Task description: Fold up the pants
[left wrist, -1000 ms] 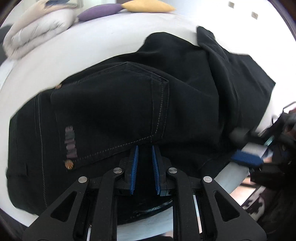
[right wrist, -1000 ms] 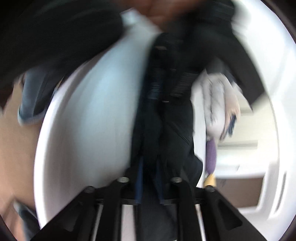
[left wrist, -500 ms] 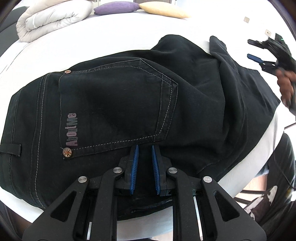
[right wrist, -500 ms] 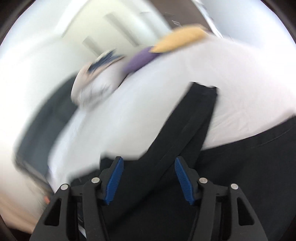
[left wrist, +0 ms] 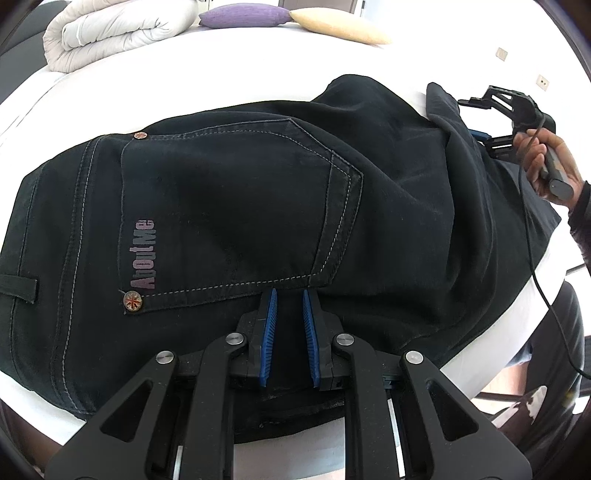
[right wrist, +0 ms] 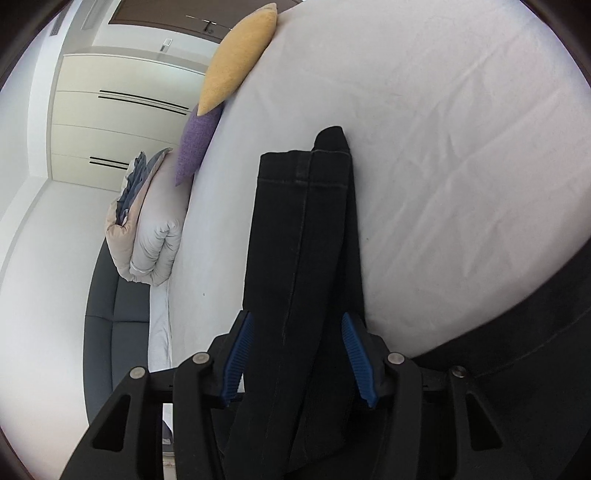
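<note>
Black pants lie on a white bed, back pocket with "AboutMe" lettering facing up. My left gripper rests on the seat just below that pocket, its blue pads a narrow gap apart with nothing between them. The right gripper shows at the right by the raised leg fabric. In the right wrist view the right gripper is open, its pads straddling the stacked pant legs without touching; the hems lie flat on the sheet.
A rolled white duvet, a purple cushion and a yellow cushion lie along the bed's far edge. A dark sofa and white wardrobe stand beyond the bed. The bed's near edge is just behind the left gripper.
The right gripper opened, let go of the pant legs and swung round to the leg ends, where it now hovers. The left gripper stayed in place on the seat.
</note>
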A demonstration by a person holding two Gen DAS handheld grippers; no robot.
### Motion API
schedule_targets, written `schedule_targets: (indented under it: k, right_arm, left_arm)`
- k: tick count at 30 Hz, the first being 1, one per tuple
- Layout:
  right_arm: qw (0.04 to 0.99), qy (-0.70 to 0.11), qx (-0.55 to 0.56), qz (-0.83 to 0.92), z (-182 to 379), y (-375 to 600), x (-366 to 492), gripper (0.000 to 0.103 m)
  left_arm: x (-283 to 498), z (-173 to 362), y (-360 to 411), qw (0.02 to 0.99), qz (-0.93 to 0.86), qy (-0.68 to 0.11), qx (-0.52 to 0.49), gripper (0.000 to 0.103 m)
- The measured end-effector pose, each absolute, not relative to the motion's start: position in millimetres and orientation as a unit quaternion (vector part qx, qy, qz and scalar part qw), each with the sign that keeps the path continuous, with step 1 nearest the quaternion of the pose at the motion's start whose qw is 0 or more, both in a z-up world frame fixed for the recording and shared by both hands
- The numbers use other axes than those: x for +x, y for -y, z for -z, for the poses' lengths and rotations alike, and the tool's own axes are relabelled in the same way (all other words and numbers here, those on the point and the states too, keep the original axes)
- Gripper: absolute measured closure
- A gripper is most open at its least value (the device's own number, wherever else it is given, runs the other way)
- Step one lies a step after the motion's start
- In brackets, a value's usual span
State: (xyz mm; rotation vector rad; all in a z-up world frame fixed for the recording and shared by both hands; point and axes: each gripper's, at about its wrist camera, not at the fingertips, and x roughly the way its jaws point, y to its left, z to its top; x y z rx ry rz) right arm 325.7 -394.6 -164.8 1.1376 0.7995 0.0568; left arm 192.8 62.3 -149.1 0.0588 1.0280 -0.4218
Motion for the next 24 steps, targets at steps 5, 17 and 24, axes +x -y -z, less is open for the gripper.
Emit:
schedule_targets:
  k: [5,17,24]
  right_arm:
    - [0.758,-0.351,0.548,-0.035,168,401,348,0.054]
    - [0.822,-0.291,0.489,-0.002,117,430,339,0.099]
    - [0.848,-0.203,0.488,0.04,72,474,204,0.099]
  left_arm:
    - [191,149,-66,0.851,0.199,-0.486,0.025,0.089]
    - [189,148,-64,0.851,0.192,-0.487,0.028,0.089]
    - [188,148,-65,0.852,0.191,-0.487,0.022,0.089]
